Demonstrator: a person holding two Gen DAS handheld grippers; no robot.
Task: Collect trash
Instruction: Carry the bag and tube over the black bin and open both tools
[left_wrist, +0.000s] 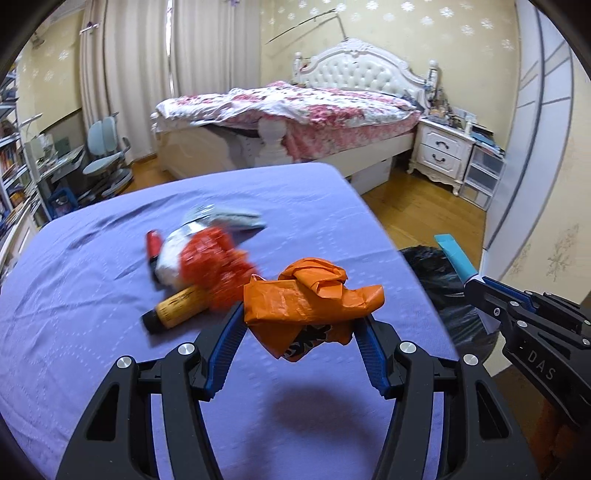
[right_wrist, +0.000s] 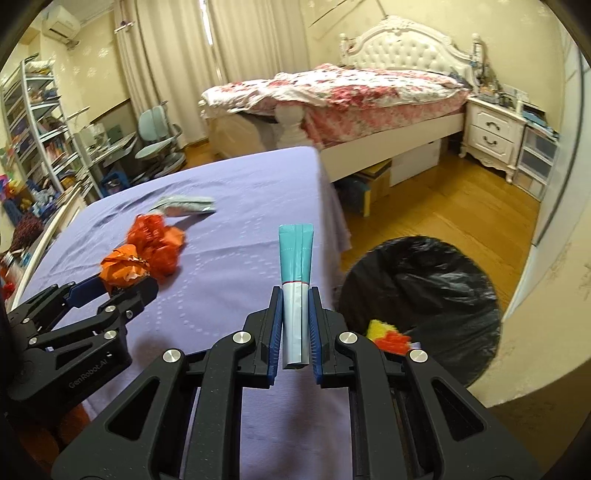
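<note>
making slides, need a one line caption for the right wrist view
Right gripper holds a teal packet near the black-lined bin.

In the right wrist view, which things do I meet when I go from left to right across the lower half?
Left gripper with orange wrapper → teal packet in right gripper → black trash bag.

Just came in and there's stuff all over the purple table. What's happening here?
A person with two handheld grippers is clearing trash. The left gripper holds a crumpled orange wrapper above the table. The right gripper is clamped on a flat teal packet, near the black-lined bin on the floor. More wrappers and a yellow tube remain on the table.
</note>
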